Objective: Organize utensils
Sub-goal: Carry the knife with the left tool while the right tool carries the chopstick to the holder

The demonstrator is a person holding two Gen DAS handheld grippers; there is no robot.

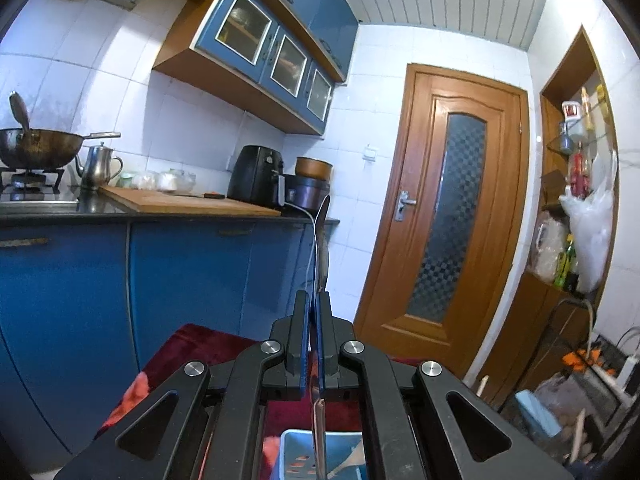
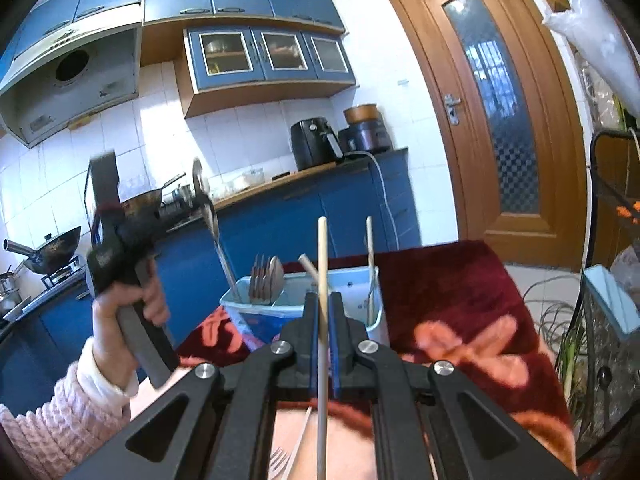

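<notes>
My left gripper (image 1: 314, 300) is shut on a metal spoon (image 1: 322, 248) that stands upright, bowl up, above the light blue utensil holder (image 1: 294, 440). The right wrist view shows this left gripper (image 2: 196, 210) in a hand with a pink sleeve. Its spoon (image 2: 208, 208) slants down, and the handle tip reaches the holder's (image 2: 352, 280) left compartment. Forks and a spoon (image 2: 266, 280) stand in that holder, and a chopstick (image 2: 370, 264) on its right side. My right gripper (image 2: 324, 300) is shut on a wooden chopstick (image 2: 322, 264) held upright in front of the holder.
The holder stands on a table under a dark red patterned cloth (image 2: 460, 292). A fork (image 2: 280, 460) and another stick lie near the bottom edge. Behind is a blue counter (image 1: 180, 216) with wok, kettle, cutting board and air fryer. A wooden door (image 1: 448, 216) and cluttered shelves stand to the right.
</notes>
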